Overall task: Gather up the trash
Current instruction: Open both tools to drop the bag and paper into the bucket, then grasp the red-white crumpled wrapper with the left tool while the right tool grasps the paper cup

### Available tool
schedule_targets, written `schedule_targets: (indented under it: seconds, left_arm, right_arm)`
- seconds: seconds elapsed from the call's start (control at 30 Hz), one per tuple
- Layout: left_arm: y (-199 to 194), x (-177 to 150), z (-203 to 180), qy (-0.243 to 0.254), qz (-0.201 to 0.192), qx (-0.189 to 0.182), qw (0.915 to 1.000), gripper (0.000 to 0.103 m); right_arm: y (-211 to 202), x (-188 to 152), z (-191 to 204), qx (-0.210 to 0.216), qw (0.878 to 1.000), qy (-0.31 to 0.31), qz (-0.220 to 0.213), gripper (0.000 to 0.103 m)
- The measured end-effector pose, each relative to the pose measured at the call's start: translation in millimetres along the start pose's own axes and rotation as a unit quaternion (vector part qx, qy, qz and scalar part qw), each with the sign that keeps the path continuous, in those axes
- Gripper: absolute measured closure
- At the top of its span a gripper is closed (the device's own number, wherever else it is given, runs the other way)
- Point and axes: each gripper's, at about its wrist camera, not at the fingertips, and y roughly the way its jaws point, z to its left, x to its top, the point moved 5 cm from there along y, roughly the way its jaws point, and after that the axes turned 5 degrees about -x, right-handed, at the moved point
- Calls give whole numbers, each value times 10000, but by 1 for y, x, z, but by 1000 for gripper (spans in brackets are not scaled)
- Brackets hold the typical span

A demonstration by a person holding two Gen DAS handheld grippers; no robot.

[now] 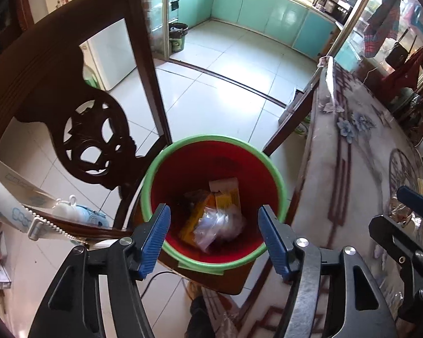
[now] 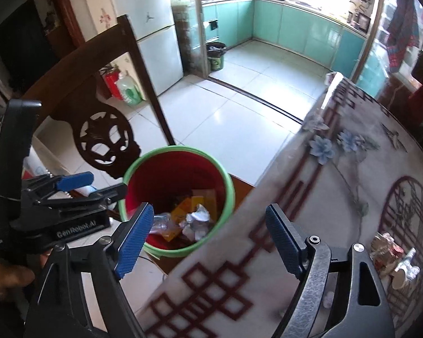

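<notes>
A red bin [image 1: 214,169] with a green rim stands on the seat of a dark carved wooden chair [image 1: 90,140], just beside the edge of a table [image 1: 352,152] covered in a pale cloth with blue flowers and a red lattice pattern. This bin is the reference point for everything here.

Directly above the bin, the left gripper [image 1: 213,235] points steeply down into its mouth. Its 2 blue-padded fingers [image 1: 155,236] are spread wide apart, 1 at each side of the opening, and nothing sits between them.

Inside the bin, at the bottom, lies the collected trash: a crumpled clear plastic bag [image 1: 218,225], yellow and orange packaging [image 1: 225,197] beside it, and a ball of crumpled foil [image 2: 197,221] seen from the right wrist view.

The right gripper [image 2: 208,236] hovers at the table side of the bin, over the line where the bin's rim meets the tablecloth edge. Its 2 blue-padded fingers [image 2: 135,236] also stand spread wide, with nothing held.

On the table, well apart from the bin, more litter waits: a small heap of wrappers [image 2: 386,249] and a pale tipped paper cup [image 2: 403,274] next to it.

Beyond the bin, a white tiled floor [image 1: 217,84] leads to a kitchen with turquoise cabinets [image 1: 256,2]. A black bin [image 2: 215,55] stands by the kitchen doorway.
</notes>
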Motion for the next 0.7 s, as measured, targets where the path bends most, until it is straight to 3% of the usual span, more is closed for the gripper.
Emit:
schedule_targets:
  seconds: [0.3, 0.43, 0.5, 0.57, 0.7]
  left_arm:
    - [-9, -6, -60, 307, -84, -211, 9993, 39]
    - [-12, -15, -96, 486, -85, -297, 9983, 39]
    - [-12, -20, -117, 586, -74, -350, 9976, 39]
    - [-12, -26, -138, 670, -52, -437, 9968, 39]
    - [-5, -37, -198, 986, 62, -659, 9929, 39]
  right_arm:
    - [-22, -28, -65, -354, 9980, 515, -101, 22]
    - [-31, -60, -140, -943, 9879, 1232, -8, 22]
    - [-43, -83, -193, -1384, 9737, 1808, -35, 22]
    - [-54, -109, -252, -1838, 9492, 2551, -113, 18]
    - [-50, -151, -332, -1912, 9055, 3788, -7, 9]
